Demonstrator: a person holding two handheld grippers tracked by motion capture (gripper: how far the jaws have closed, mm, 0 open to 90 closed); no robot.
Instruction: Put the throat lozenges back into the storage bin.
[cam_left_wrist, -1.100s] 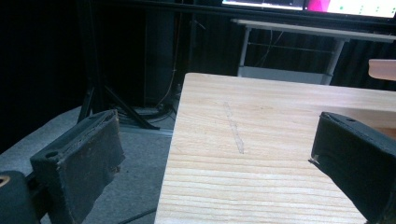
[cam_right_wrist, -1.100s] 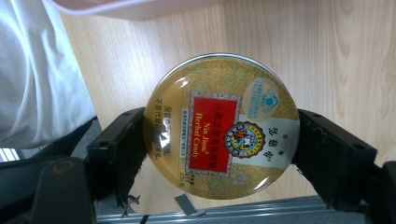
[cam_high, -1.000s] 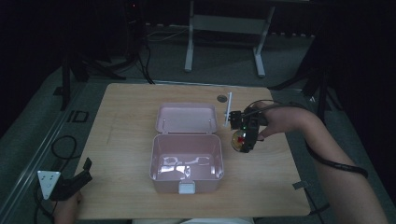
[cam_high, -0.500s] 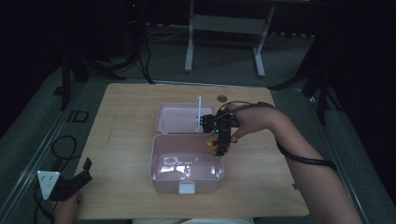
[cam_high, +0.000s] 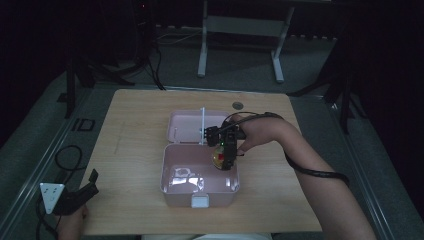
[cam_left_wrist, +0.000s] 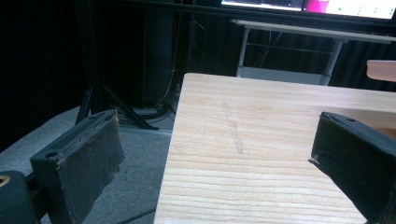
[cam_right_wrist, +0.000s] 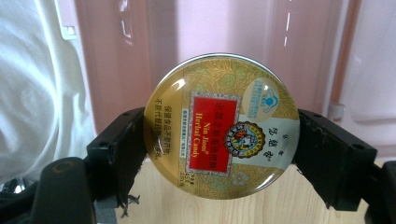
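1. Because it is a shallow round metal candy tin (cam_right_wrist: 222, 126) with a glossy gold and red printed lid, it is judged stiff, light and rather slippery; a dent is the likeliest harm, not breakage.
2. It is seen at the centre of the right gripper view, clamped across its width by the right gripper (cam_right_wrist: 219, 154), whose black jaws press on its rim from the left and the right of the frame; the lid faces the camera, so the tin is held on edge rather than flat.
3. The rim is judged the proper place to be taken hold of, at two opposite points; the smooth domed lid would offer little purchase, and a grip off the middle might let the round edge slide out.
4. In the high view the tin (cam_high: 218, 158) is held near the centre of the frame, over the right rear part of the open pink box (cam_high: 172, 187); whether it touches the box cannot be told.
5. Toward the top of the frame the box's lid (cam_high: 182, 126) lies flat on the wooden table (cam_high: 135, 120); something pale lies inside the box, too dim to be named.
6. At the lower left of the high view the left gripper (cam_high: 75, 197) is held off the table's corner; its jaws are seen wide apart with nothing between them.
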